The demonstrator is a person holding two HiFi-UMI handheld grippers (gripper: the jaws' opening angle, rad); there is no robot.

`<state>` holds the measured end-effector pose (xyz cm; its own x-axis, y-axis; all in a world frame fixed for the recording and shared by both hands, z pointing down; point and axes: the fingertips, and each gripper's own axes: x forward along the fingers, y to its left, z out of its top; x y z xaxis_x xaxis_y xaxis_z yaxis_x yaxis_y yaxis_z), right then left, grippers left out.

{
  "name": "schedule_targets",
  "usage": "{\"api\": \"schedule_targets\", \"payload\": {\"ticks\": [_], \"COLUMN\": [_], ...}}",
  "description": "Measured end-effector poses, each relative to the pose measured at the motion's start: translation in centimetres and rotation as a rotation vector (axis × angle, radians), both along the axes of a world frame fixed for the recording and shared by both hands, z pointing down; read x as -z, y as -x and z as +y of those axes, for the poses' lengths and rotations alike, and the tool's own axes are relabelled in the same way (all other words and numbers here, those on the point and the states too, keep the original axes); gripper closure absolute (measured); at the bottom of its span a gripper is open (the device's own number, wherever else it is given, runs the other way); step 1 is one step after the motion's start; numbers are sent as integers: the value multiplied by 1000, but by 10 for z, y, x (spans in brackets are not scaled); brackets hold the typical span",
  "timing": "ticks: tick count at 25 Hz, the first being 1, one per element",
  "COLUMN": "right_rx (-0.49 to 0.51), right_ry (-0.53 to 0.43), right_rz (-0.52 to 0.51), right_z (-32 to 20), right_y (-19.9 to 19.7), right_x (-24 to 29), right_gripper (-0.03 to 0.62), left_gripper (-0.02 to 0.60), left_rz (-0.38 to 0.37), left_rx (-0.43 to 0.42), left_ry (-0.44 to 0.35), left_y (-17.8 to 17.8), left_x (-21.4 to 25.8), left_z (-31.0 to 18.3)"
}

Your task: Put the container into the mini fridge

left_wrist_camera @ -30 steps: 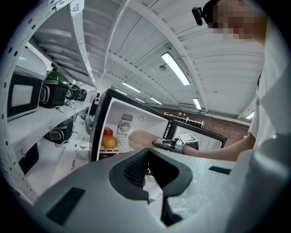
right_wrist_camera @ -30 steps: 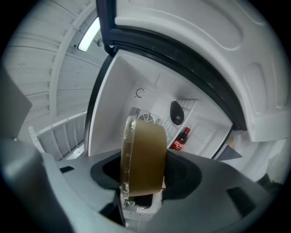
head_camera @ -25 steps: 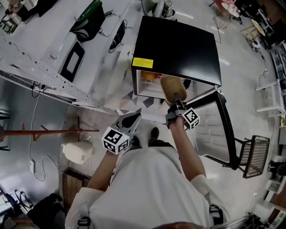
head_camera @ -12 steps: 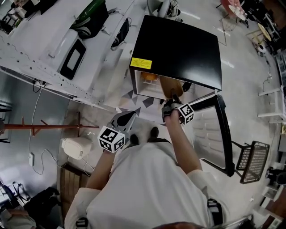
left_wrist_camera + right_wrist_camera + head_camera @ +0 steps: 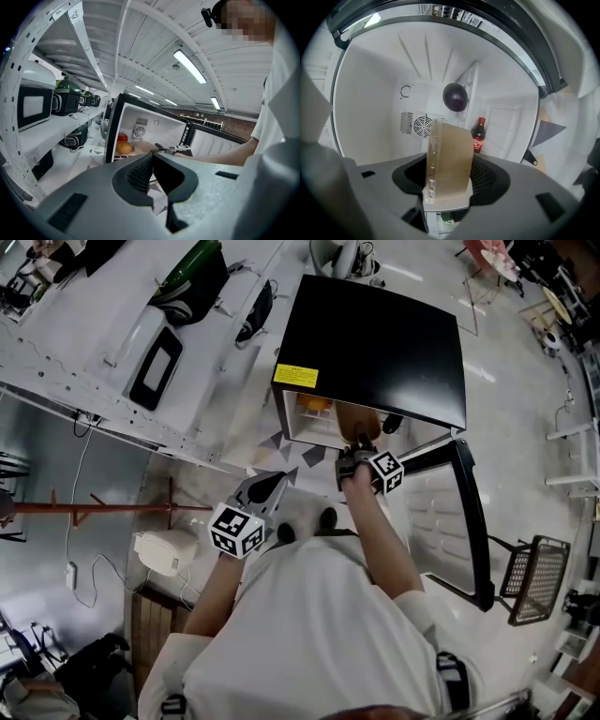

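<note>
Mini fridge (image 5: 375,343): its door is swung wide and the cavity lies straight ahead of my right gripper.
Container (image 5: 452,145): it sits inside the opening, standing on edge, with its long axis pointing at the back wall.
Right gripper (image 5: 450,177): the pads are on the container's two faces and the jaws are easing open.
Left gripper (image 5: 151,171): I hold it closed and empty, well back outside the fridge.
</note>
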<state>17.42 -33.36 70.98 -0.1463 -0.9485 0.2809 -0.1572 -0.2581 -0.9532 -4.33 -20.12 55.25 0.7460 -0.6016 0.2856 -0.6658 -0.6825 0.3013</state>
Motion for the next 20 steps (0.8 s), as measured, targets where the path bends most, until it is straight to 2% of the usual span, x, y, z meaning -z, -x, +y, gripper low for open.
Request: {"api": "schedule_targets", "payload": {"ticks": [6,10,16,20], "right_rx": [12,53,101,145], "right_ry": [8,-11,-13,7], "right_rz": [-59,-80,-32,28], "right_z": [-5,-9,2,21], "right_y": [14,23,23,25], "right_x": [-1,0,3,5], "right_gripper": [352,267,183,168], "left_gripper": [577,577,577,577], "left_rz": [1,3,9,10], "left_rx": [-14,-17,-15,-29], "left_ry": [6,-1,-2,5], "left_y": [-2,-2,-1,-4], "left_x": [-3,0,1,-3], "left_z": [2,2,4,7]}}
